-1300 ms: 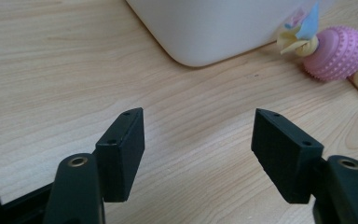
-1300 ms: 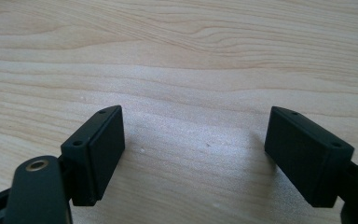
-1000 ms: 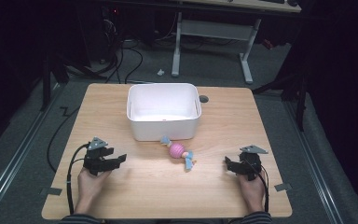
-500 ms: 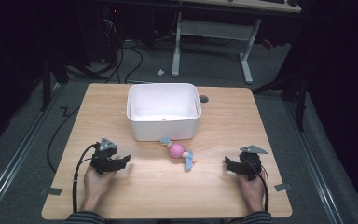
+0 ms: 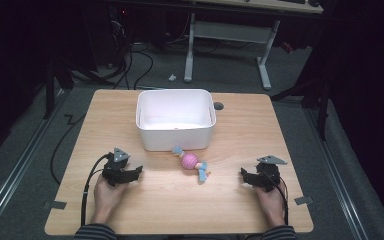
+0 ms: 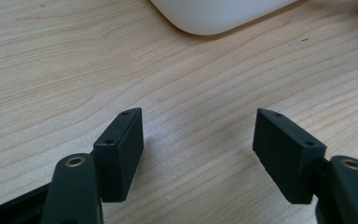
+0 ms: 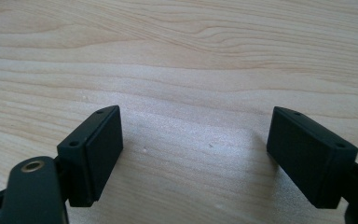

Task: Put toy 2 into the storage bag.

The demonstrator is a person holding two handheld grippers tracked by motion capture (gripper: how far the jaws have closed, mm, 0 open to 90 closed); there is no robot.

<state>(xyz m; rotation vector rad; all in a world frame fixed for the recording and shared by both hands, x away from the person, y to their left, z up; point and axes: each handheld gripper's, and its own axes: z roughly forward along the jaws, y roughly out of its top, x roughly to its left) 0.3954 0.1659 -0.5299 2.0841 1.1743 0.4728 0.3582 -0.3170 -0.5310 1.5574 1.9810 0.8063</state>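
From above: pink and blue toy [image 5: 193,164] lying on the wooden table [image 5: 300,125] just in front of the white bin [image 5: 175,120], between the left gripper [image 5: 136,170] and right gripper [image 5: 243,175], well apart from both. Left gripper view: jaws wide apart over bare wood, holding nothing, bin corner ahead. Right gripper view: jaws just opened wider, nothing between them.

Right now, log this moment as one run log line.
left gripper: open, empty, on table | right gripper: jaws just opening, empty | pink toy: between grippers, before white bin, untouched
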